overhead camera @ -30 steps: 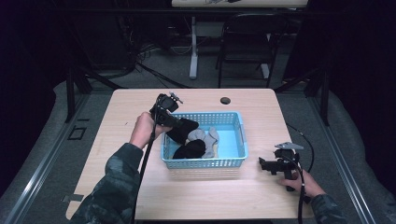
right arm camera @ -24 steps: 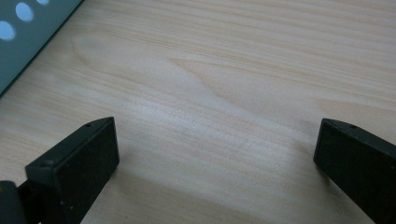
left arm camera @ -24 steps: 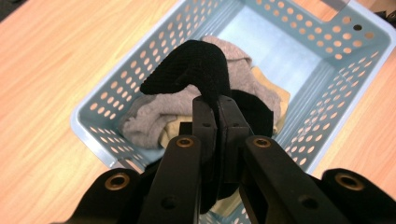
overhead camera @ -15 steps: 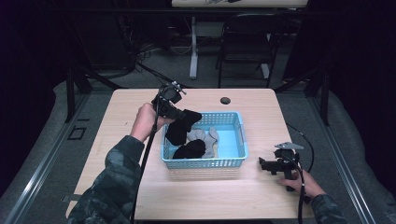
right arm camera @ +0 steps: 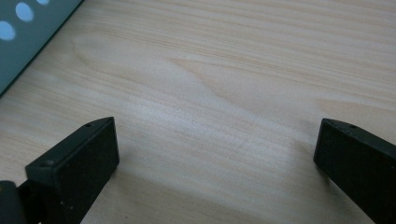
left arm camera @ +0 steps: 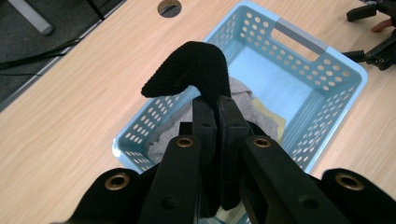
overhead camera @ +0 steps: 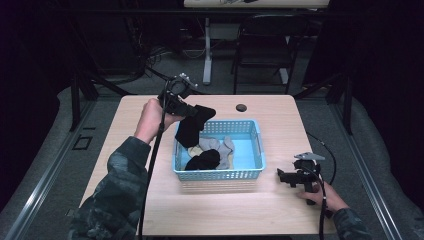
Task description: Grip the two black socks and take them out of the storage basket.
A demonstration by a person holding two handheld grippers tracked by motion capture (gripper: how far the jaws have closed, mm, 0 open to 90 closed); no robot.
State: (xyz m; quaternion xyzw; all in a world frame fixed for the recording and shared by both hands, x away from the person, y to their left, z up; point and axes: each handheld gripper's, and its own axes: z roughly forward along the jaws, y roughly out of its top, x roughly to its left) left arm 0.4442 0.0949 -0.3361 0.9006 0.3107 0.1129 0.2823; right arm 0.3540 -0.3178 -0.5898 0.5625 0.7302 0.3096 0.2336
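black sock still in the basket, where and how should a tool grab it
Best pinched on its raised middle hump, from straight above. The black sock lies bunched in the blue basket at its near wall, and the walls block a sideways approach. The right tool is open and near.

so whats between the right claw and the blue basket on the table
Nothing but bare wood. In the high view the right claw rests apart from the blue basket, with plain table between them; the right gripper view shows the same bare stretch.

Camouflage sleeves; 2 black grippers with brass screws, black cables.
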